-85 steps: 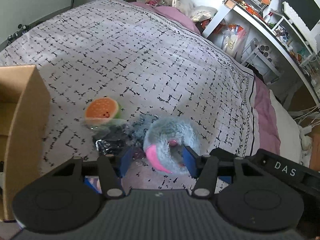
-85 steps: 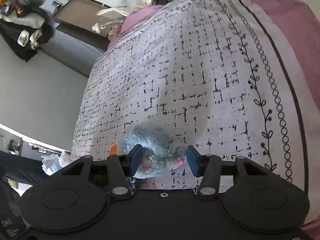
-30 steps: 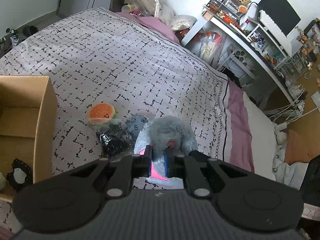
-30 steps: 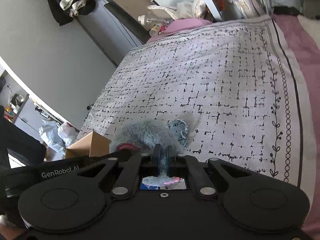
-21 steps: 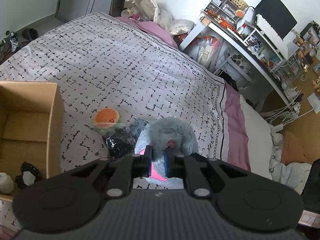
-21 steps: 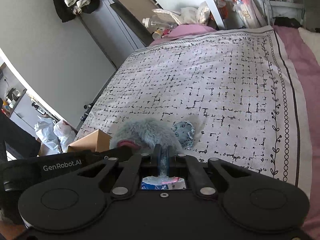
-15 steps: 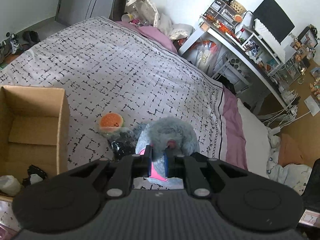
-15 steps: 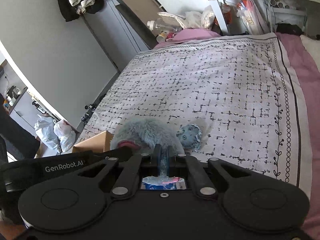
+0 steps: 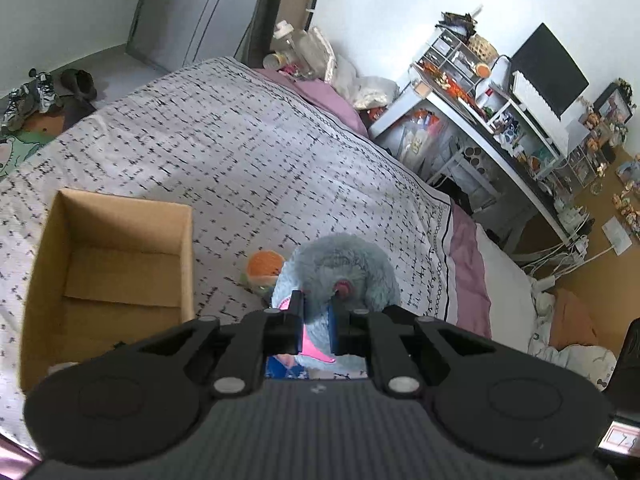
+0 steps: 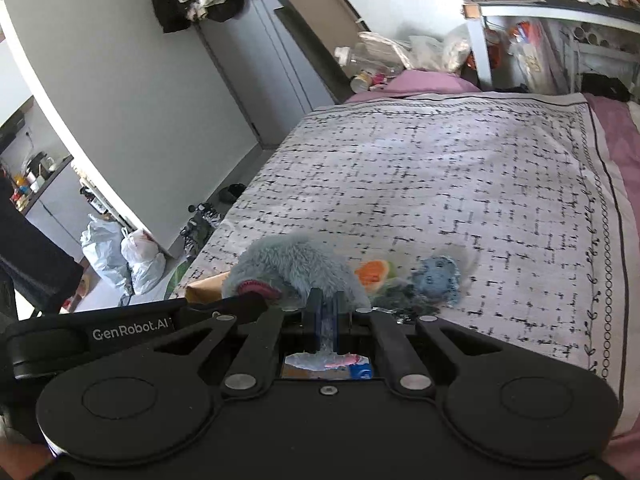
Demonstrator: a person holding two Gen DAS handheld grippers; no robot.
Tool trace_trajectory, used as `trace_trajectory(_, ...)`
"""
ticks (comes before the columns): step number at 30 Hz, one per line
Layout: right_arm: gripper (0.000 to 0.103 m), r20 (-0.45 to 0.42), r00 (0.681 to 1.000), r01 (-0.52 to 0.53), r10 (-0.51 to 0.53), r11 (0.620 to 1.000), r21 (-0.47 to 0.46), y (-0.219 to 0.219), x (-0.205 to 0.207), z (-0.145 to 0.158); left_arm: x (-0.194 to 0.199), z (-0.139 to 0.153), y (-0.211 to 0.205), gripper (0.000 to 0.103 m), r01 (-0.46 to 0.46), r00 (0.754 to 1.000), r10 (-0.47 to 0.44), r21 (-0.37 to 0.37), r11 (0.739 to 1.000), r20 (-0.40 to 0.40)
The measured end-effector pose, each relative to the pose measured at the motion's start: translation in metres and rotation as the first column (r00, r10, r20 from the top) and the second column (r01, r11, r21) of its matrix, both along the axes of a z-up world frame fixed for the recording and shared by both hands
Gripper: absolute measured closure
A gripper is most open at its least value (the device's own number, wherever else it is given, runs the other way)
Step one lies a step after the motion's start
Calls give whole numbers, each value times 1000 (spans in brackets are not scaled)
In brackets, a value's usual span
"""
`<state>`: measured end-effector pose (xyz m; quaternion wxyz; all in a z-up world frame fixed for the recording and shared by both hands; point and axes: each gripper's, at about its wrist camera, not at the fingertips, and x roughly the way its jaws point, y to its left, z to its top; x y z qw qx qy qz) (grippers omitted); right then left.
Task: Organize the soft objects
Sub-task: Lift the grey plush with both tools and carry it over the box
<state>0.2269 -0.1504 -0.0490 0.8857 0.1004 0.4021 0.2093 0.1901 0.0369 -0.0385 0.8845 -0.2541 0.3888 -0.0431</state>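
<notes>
Both grippers, left (image 9: pixel 316 312) and right (image 10: pixel 325 310), clamp a grey plush toy (image 9: pixel 340 268) above the patterned bedspread (image 9: pixel 248 168), right of an open cardboard box (image 9: pixel 112 256), an orange plush (image 9: pixel 264 266) lying between.

A bed (image 9: pixel 248 168) is covered by a white bedspread (image 10: pixel 460 184) printed with broken black lines and edged with a chain and leaf border. A pink sheet (image 9: pixel 466 276) is seen along its side and far end. An open cardboard box (image 9: pixel 108 264) is set on the bedspread near one edge. Just beside the box, an orange and green soft toy (image 9: pixel 262 268) is laid, with dark crumpled items touching it. A small blue round soft toy (image 10: pixel 438 278) is found next to these. Bottles and bags (image 9: pixel 304 56) are piled at the far end.
</notes>
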Motion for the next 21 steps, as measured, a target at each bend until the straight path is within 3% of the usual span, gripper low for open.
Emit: trace_trajectory(21,98,6,999,-35,35,998,-48,89,-12,2,-22,-5,85,92,-55,998,55,-38,998,6)
